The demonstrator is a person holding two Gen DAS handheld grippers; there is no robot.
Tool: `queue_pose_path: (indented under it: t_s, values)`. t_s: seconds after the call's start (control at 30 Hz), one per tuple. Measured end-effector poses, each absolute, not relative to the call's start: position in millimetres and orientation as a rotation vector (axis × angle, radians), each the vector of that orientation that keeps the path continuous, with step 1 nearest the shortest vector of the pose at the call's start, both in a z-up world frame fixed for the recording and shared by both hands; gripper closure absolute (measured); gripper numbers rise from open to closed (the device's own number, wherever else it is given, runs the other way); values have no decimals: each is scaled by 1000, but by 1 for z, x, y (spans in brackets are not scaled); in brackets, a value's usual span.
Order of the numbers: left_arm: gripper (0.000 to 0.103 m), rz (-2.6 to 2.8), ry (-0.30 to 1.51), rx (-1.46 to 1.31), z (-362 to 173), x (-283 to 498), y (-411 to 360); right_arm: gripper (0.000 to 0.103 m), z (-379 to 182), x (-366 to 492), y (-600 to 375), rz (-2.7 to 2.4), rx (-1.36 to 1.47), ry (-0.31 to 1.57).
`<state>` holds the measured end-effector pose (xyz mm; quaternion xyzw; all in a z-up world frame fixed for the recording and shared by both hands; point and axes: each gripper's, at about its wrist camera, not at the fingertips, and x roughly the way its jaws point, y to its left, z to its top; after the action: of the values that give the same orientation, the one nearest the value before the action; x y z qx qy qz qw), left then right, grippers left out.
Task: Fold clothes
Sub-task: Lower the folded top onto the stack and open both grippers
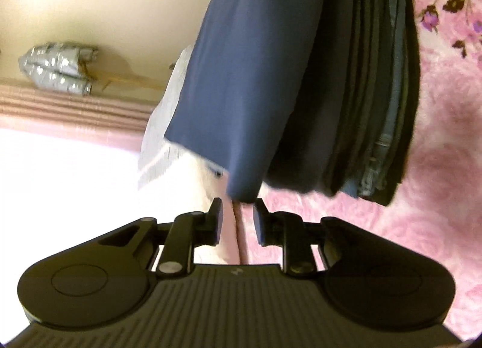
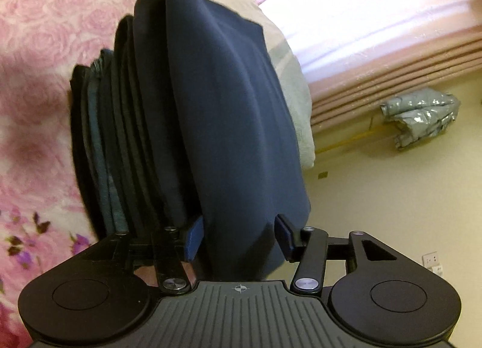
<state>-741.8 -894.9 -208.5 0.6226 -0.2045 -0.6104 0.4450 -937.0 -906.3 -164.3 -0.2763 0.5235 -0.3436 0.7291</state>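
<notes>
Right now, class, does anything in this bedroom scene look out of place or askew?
Yes. A crumpled silver-grey garment lies on the floor by the pink curtain, apart from the folded stack on the pink blanket.

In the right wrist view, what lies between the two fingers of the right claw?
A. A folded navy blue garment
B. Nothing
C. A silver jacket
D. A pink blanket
A: the folded navy blue garment runs down between the fingers of the right claw, on top of the stack of dark clothes.
</notes>
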Motion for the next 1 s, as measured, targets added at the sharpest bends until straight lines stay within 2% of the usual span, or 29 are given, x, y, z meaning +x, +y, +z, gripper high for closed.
queue_pose_path:
  t_s: [0.13, 0.3, 0.43, 0.53, 0.6, 0.77, 1.0]
  values:
    - [77, -1559, -446, 1439, -184, -747, -860, 53, -147, -927, -888, -740, -573, 1098]
    - [75, -1644, -401, 1295, -152, -775, -866, 53, -118, -913, -896, -764, -437, 967]
    - [75, -1686, -275, 1276, -161, -789, -896, 53, -107, -912, -921, -821, -275, 923]
    - [75, -1684, -168, 1334, -184, -787, -912, 53, -122, -921, -943, -834, -83, 952]
    - [74, -1686, -157, 1357, -189, -787, -911, 53, -133, -927, -949, -821, -3, 978]
    - [74, -1684, -139, 1330, -169, -785, -892, 53, -117, -936, -942, -810, 4, 953]
    - [74, -1744, -19, 1120, -127, -786, -903, 53, -88, -956, -968, -942, 193, 768]
